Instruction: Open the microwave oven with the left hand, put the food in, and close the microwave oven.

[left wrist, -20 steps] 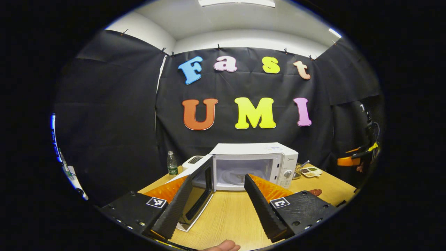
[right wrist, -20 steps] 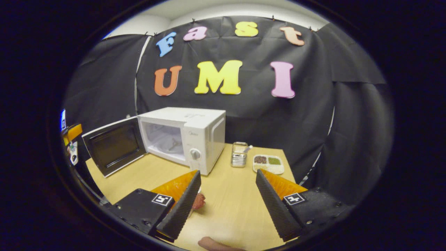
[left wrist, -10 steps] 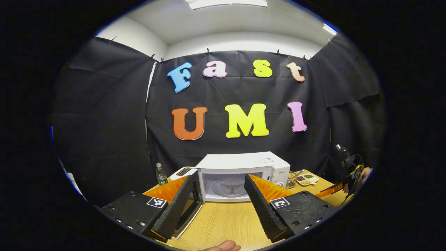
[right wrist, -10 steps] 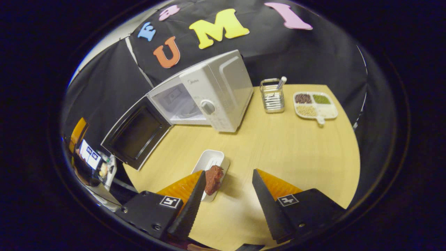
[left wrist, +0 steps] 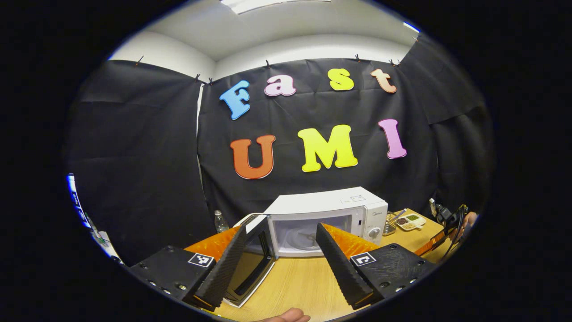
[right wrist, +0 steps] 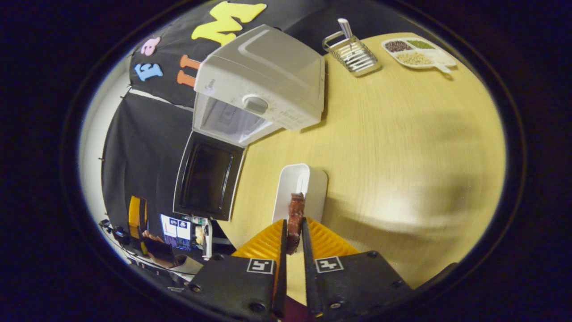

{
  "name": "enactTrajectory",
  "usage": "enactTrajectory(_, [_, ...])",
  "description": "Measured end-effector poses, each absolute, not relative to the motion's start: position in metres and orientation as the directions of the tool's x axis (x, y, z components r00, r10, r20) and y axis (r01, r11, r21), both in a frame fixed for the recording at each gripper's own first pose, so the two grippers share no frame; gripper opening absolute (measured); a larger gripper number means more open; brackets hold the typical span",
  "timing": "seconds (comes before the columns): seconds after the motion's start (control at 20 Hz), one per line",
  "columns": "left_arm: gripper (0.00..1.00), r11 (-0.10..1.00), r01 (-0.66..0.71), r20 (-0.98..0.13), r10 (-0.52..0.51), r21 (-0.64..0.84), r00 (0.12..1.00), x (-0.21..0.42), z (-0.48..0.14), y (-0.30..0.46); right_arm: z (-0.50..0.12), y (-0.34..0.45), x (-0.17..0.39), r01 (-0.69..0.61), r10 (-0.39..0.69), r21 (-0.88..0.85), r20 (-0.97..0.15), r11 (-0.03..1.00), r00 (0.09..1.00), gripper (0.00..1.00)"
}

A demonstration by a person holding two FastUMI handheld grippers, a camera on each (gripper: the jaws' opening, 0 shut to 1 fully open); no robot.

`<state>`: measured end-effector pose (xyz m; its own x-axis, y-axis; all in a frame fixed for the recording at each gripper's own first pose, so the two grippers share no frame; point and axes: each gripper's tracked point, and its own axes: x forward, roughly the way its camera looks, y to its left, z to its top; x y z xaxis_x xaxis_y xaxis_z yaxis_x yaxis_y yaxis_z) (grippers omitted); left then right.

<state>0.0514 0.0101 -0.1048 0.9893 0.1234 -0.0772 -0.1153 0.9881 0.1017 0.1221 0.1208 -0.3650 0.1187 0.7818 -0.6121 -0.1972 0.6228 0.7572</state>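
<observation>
The white microwave stands at the back of the wooden table with its door swung open to the left and its cavity bare. My left gripper hovers open in front of it, nothing between its fingers. In the right gripper view I look steeply down on the microwave and its open door. My right gripper is shut on a reddish-brown piece of food, held at the near end of a white oblong dish.
A wire cutlery holder and a divided tray of beans sit at the table's far right. A water bottle and a white appliance stand behind the open door. A hand with the other gripper shows at far right.
My right gripper tipped down over the white dish and closed from wide open onto the food. The left gripper stayed open in front of the microwave, shifting only slightly.
</observation>
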Motion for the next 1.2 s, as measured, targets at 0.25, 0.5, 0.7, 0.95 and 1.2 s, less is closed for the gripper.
enactTrajectory(0.25, [0.95, 0.993, -0.098, -0.073, 0.103, 0.06, 0.992, 0.046, -0.107, 0.016, -0.322, 0.115, 0.118, -0.325, 0.743, 0.669, -0.621, 0.668, 0.249, 0.12])
enactTrajectory(0.5, [0.95, 0.998, -0.059, -0.068, 0.06, 0.02, 0.996, 0.042, -0.115, 0.023, -0.288, 0.122, 0.112, -0.443, 0.642, 0.472, -0.638, 0.763, 0.426, 0.12])
enactTrajectory(0.7, [0.95, 0.999, -0.023, -0.067, 0.021, -0.025, 0.998, 0.037, -0.12, 0.029, -0.278, 0.132, 0.11, -0.489, 0.473, 0.16, -0.617, 0.858, 0.629, 0.12])
enactTrajectory(0.95, [0.94, 0.998, 0.006, -0.088, -0.012, -0.065, 0.996, 0.035, -0.131, 0.036, -0.284, 0.184, 0.105, -0.504, 0.4, -0.043, -0.552, 0.863, 0.732, 0.12])
enactTrajectory(1.2, [0.93, 0.995, 0.01, -0.135, -0.024, -0.104, 0.991, 0.03, -0.144, 0.045, -0.296, 0.251, 0.116, -0.481, 0.396, -0.056, -0.488, 0.875, 0.778, 0.12])
